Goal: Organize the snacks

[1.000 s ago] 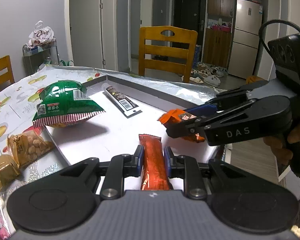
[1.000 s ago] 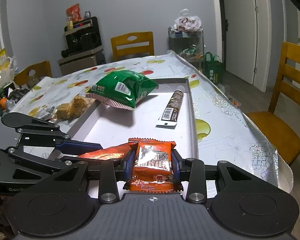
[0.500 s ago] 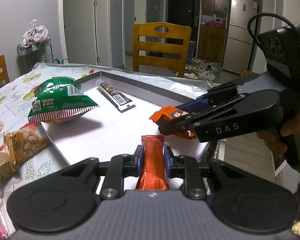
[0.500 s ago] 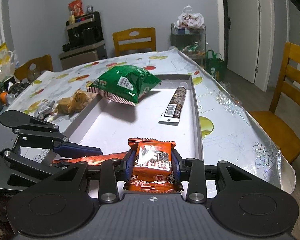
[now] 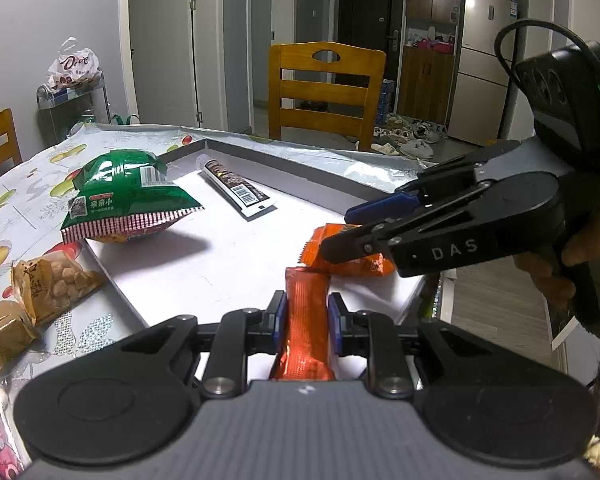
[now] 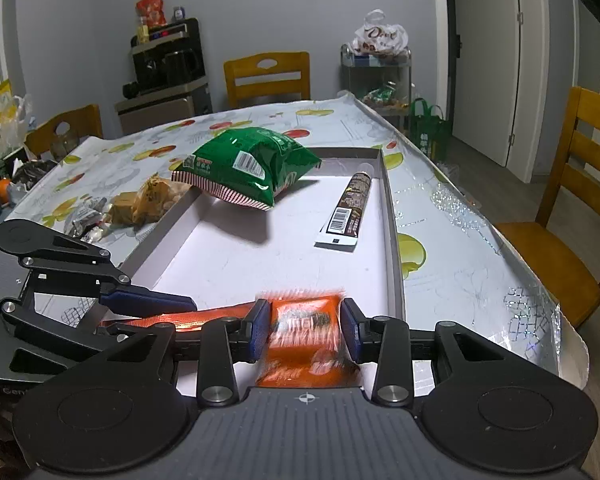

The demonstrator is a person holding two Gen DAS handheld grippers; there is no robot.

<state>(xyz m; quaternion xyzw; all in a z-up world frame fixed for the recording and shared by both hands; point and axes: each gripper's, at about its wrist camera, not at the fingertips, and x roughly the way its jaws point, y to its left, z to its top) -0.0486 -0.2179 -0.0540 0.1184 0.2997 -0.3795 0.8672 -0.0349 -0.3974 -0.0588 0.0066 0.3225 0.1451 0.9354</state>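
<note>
Your left gripper [image 5: 307, 312] is clamped on a long orange snack stick [image 5: 306, 320]; its near end is hidden under the gripper body. Your right gripper [image 6: 304, 330] brackets a square orange snack packet [image 6: 306, 340] that is smeared by motion blur, with visible gaps between it and the blue pads [image 6: 259, 330], so you cannot tell whether it is gripped or loose. Both snacks sit over the near end of the shallow grey tray [image 6: 392, 240]. Inside the tray, at 11 o'clock in the right wrist view, a green chip bag [image 6: 248, 166] leans on the tray's left rim; at 1 o'clock lies a dark tube-shaped packet [image 6: 346, 210]. Small tan packets [image 5: 48, 280] lie on the fruit-print tablecloth [image 6: 452, 248], outside the tray.
</note>
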